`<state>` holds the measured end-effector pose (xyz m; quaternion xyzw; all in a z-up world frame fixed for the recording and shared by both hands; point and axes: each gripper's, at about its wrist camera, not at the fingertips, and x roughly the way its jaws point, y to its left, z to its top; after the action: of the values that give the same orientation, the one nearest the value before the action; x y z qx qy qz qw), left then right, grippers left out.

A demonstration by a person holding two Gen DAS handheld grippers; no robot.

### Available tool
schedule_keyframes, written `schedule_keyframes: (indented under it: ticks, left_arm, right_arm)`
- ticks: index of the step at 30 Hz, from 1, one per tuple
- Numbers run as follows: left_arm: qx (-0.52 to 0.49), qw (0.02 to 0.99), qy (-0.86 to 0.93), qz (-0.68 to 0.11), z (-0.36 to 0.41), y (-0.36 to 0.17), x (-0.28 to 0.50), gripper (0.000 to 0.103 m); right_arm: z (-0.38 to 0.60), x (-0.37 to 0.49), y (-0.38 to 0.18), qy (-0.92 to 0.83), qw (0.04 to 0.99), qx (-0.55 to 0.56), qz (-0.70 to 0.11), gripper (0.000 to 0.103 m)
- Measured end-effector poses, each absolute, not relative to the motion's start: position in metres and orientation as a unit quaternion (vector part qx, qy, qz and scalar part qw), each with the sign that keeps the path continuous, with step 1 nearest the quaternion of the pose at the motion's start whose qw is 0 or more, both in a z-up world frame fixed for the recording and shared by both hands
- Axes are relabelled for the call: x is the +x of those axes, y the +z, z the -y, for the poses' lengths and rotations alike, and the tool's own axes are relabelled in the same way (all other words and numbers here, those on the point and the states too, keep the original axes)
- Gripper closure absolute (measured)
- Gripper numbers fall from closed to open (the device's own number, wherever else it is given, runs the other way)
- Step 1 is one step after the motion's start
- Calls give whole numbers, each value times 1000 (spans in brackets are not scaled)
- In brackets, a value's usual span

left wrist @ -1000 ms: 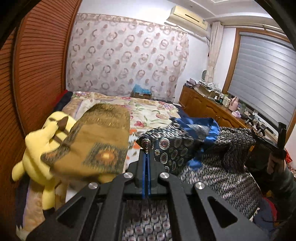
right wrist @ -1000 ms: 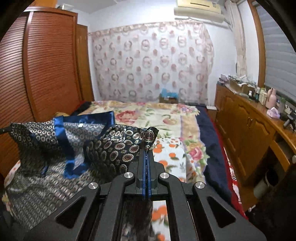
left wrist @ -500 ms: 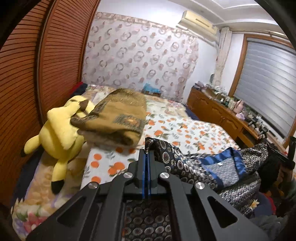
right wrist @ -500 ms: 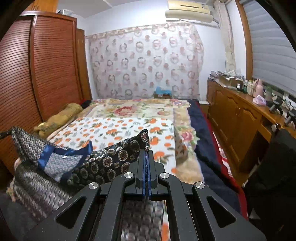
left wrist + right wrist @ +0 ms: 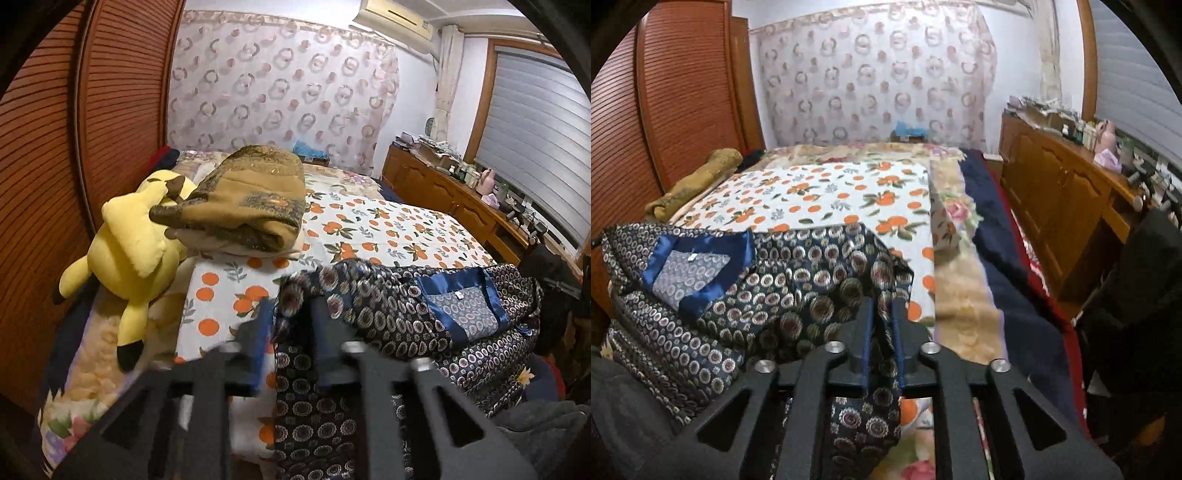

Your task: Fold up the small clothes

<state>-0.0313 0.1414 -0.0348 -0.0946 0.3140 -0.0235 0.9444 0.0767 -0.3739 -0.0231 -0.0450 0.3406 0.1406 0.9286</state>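
1. Left gripper [image 5: 291, 314] and right gripper [image 5: 882, 314]: jaws have just been opening, parted, dark patterned garment [image 5: 388, 306] loose between them.
2. Earlier lifted, the garment now lies on the bed's near edge.
3. Orange-print sheet [image 5: 842, 192]; yellow plush toy [image 5: 133, 243] by the left edge, wooden wardrobe [image 5: 74, 110] beyond.

Glossy brocade jacket [image 5: 783, 288] w/ satin collar; matt cotton sheet [image 5: 827, 199]; louvred wood wardrobe [image 5: 122, 92].

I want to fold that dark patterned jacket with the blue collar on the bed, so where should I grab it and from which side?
Probably by its two front corners. The dark patterned jacket lies spread on the orange-print sheet, blue collar up. Each hand-held gripper, left and right, has just been opening with a corner's cloth between its fingers. Come in low from the bed's near edge.
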Motion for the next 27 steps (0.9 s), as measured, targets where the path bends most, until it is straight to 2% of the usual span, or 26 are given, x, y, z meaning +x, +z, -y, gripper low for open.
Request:
schedule_keyframes:
  ticks: [1, 3, 8, 10, 17, 27]
  left_arm:
    - [-93, 945, -25, -312, -141, -33, -31, 62]
    - [-87, 946, -29, -311, -139, -27, -27, 59]
    - [-64, 952, -29, -297, -139, -11, -9, 55]
    - [-55, 951, -26, -304, -140, -10, 7, 55]
    - [-58, 929, -50, -363, -135, -36, 66, 55]
    - [-50, 890, -62, -449, -115, -89, 92, 55]
  right_arm:
    - [374, 78, -17, 137, 932, -48, -332, 76]
    - [377, 79, -10, 136, 936, -48, -322, 66]
    - [374, 98, 3, 136, 941, -60, -304, 61]
    - [372, 112, 1, 142, 940, -59, -306, 55]
    - [354, 162, -32, 173, 919, -44, -350, 52]
    - [333, 188, -68, 182, 890, -68, -413, 50]
